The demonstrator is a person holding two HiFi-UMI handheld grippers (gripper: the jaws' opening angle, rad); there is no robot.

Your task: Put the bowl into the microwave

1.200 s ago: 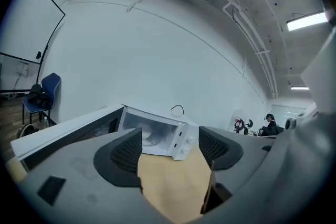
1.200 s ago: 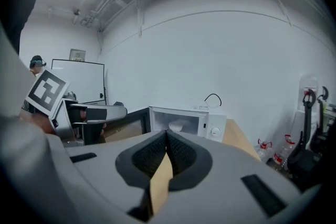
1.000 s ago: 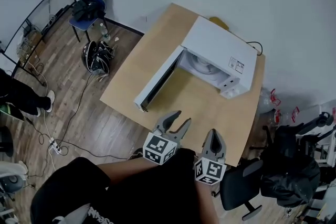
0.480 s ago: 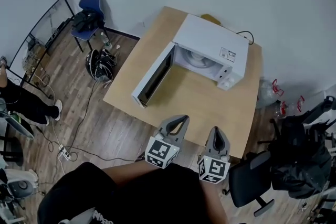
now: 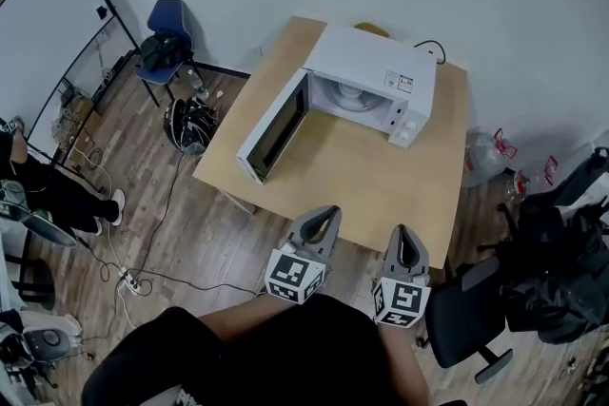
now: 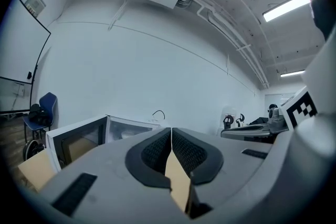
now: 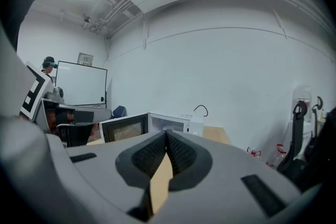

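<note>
A wooden table (image 5: 366,181) is carrying a white microwave (image 5: 381,71), its door (image 5: 274,126) standing open leftward. I am holding my left gripper (image 5: 326,214) and right gripper (image 5: 403,233) at the near edge, both closed and empty.

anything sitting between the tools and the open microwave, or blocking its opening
Nothing visible does. Only bare table lies between the left tool, the right tool and the microwave. Its door hangs open to the left, off the opening. A pale round shape sits inside; bowl or turntable, I cannot tell.
</note>
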